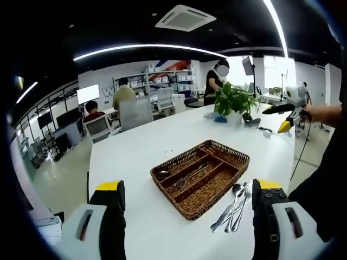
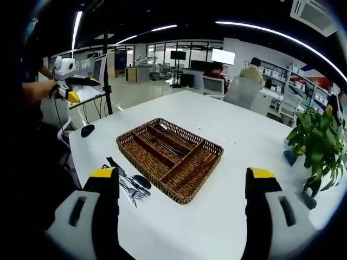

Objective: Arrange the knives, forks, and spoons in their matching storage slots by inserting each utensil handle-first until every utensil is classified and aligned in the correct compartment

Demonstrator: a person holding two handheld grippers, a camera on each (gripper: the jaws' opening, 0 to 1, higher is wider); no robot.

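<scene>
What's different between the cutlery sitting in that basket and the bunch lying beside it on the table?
The cutlery in the wicker tray lies sorted in compartments; the loose pile lies bunched on the bare white table.
The tray pieces lie along their slots; the loose pieces overlap each other just outside the tray's rim.
Both look like shiny metal utensils.

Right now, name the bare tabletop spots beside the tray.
Free: the white table between the wicker tray and the potted plant, and past the tray's far edge. Crowded: the loose utensils along one tray side.
</scene>
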